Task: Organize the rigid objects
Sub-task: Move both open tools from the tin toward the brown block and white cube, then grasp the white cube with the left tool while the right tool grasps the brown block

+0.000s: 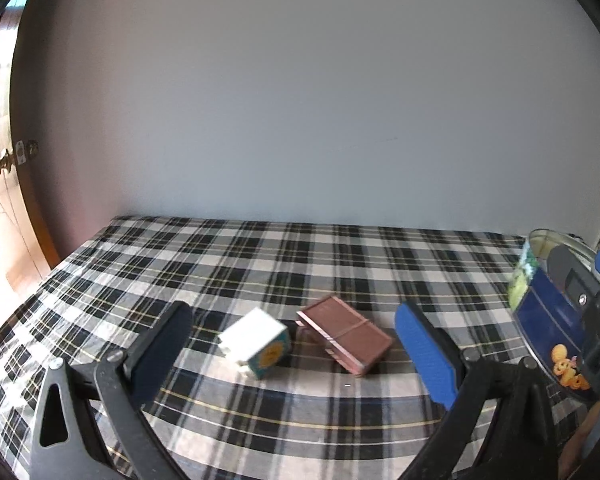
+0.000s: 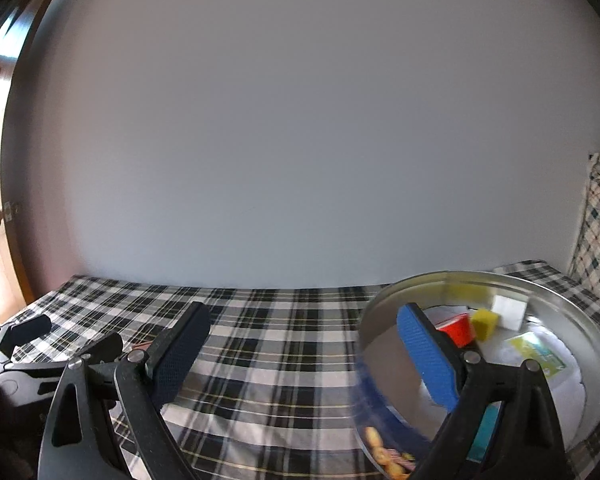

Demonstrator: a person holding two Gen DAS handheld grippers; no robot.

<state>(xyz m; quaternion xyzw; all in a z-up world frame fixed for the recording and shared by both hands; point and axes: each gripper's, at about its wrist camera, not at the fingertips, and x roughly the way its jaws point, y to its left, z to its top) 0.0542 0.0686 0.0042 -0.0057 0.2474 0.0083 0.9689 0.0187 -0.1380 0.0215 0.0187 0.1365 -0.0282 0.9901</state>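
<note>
Left gripper (image 1: 294,354) fingers apart, empty; straddle white carton (image 1: 256,342) squarely (brown box (image 1: 346,334) touching). Right gripper (image 2: 302,354) fingers apart, steady cookie tin (image 2: 396,304) at bedspread's (image 2: 284,360) right edge.

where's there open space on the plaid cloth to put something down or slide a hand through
Bare plaid cloth runs from the white box and brown box back to the wall, and left toward the door-side edge. It's crowded at right: the round tin holds a red cup and yellow block.
</note>
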